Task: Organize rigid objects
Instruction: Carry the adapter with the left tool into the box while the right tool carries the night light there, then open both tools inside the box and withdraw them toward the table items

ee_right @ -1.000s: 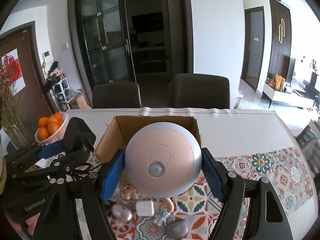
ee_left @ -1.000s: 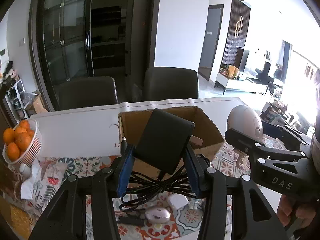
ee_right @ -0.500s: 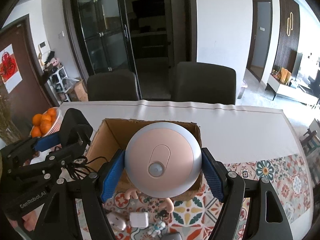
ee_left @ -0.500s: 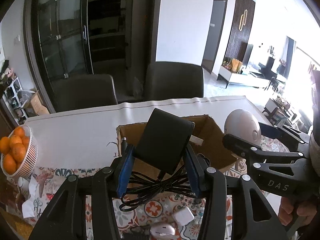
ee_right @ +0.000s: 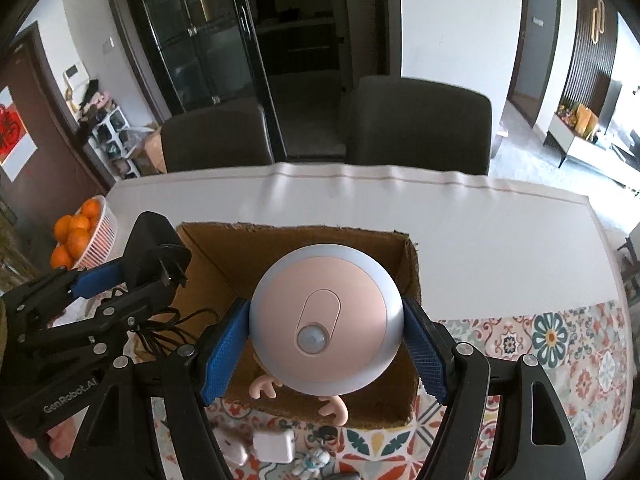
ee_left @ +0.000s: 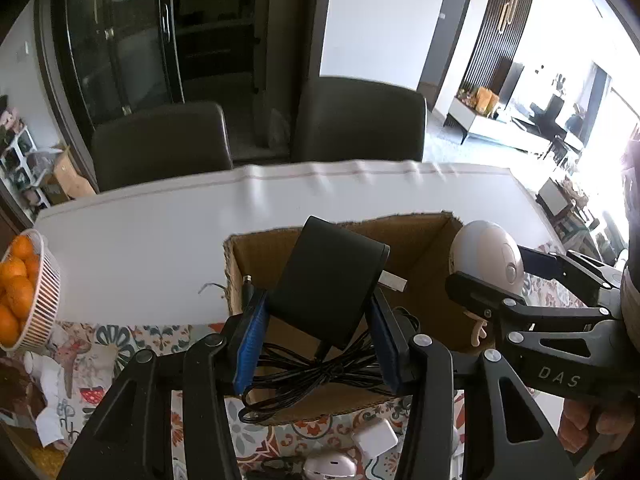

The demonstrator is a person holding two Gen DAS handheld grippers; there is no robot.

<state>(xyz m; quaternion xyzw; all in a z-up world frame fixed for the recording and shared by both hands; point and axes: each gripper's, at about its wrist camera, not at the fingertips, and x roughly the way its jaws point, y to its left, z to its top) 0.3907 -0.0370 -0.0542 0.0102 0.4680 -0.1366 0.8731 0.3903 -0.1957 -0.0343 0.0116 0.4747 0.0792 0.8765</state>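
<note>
Left tongs (ee_left: 318, 340): blue pads clamped on both sides of a black adapter (ee_left: 328, 280), tilted, its metal plug prong sticking out to the right. Bundled black cord (ee_left: 316, 372) hangs below the adapter, between the fingers. In the left view the adapter sits over the open box (ee_left: 424, 248), above its left half.

Right tongs (ee_right: 326, 340): blue pads pressed against the sides of a round lamp (ee_right: 326, 316), pink face with grey rim, oval plate with a small sensor dome at its lower end. Two small pink antler-shaped feet show beneath it. Lamp is over the box (ee_right: 224, 252), toward its near wall. In the left view the lamp (ee_left: 486, 256) sits at the box's right corner, with the right tongs (ee_left: 520, 280) gripping it and a hand (ee_left: 592, 424) on the handle at lower right.

Box: brown cardboard, open top; what can be seen of the inside is bare. It stands on a table (ee_right: 480, 232) under a white cloth, patterned runner (ee_right: 560, 340) at the near side.

On the runner in front of the box: white charger (ee_right: 274, 446), white mouse (ee_left: 330, 466), small figurine (ee_right: 312, 462).

Basket of oranges (ee_left: 24, 300) at the table's left edge. Two dark chairs (ee_right: 416, 120) beyond the far edge.
</note>
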